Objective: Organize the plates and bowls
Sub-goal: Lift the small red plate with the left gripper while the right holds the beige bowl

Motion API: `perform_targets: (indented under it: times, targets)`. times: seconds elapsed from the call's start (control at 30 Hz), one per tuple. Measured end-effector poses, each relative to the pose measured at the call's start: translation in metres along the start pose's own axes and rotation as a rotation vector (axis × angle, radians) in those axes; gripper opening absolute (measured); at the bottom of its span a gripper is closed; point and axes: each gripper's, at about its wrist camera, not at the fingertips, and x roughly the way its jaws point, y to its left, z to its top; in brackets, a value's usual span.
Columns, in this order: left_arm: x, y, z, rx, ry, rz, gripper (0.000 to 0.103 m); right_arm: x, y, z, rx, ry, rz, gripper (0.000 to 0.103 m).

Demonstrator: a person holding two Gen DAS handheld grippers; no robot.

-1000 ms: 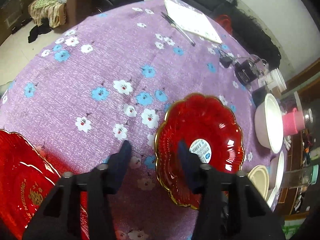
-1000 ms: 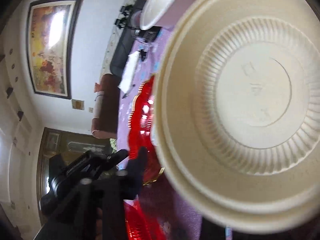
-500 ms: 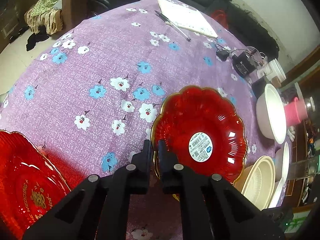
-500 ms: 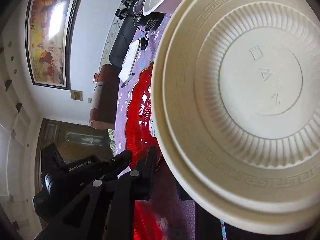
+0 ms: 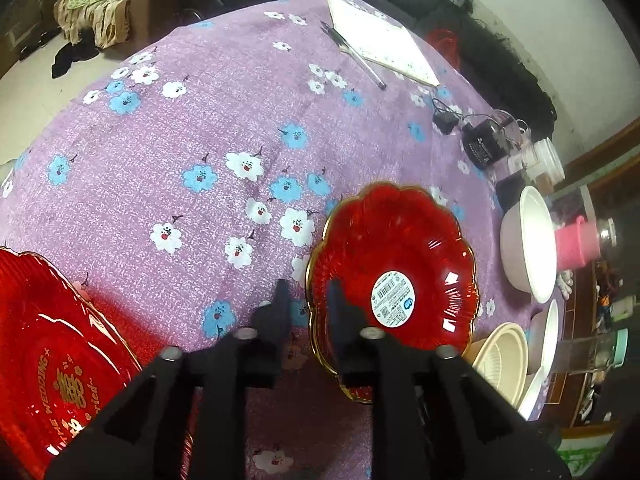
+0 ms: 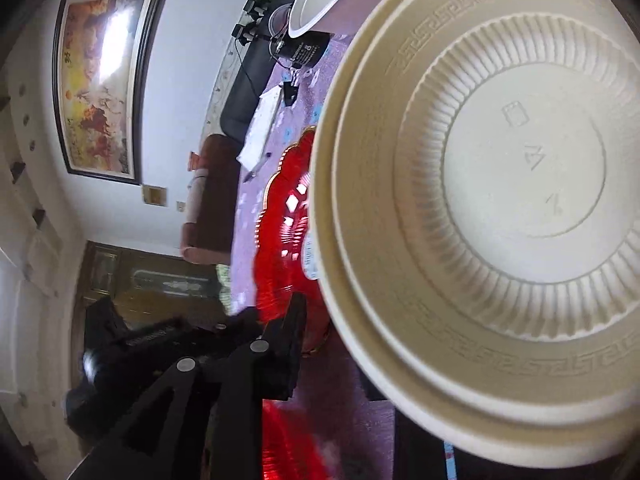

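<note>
A red scalloped plate with a gold rim and a white sticker lies on the purple flowered tablecloth. My left gripper straddles its near-left rim. One finger is outside the plate and one over it. The jaws are opening and the pads stand off the rim. In the right wrist view a cream ribbed bowl fills the frame, tilted on edge. My right gripper is shut on its rim, with one finger hidden behind it. The same bowl shows at the lower right of the left wrist view, and the red plate lies behind it.
A large red wedding plate lies at the lower left. A pink-sided white bowl, another white bowl and a pink cup crowd the right edge. Further back are a charger, jars, a notebook and a pen.
My left jaws went from wide apart to pinched together at the red plate's rim, then parted again. The cream bowl has shifted slightly in the right wrist view.
</note>
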Motion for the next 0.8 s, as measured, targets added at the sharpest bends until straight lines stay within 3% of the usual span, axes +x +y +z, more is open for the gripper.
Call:
perform_targets:
  times: [0.37, 0.53, 0.8]
  targets:
    - [0.016, -0.004, 0.000, 0.008, 0.025, 0.007, 0.029, 0.003, 0.000, 0.000, -0.014, 0.000, -0.009, 0.012]
    - [0.017, -0.004, -0.001, 0.015, 0.022, 0.017, 0.007, 0.003, -0.001, 0.000, -0.014, 0.005, -0.007, 0.012]
    - [0.012, -0.004, -0.004, 0.034, 0.008, 0.044, 0.007, 0.004, -0.001, 0.000, -0.025, 0.005, -0.009, 0.012]
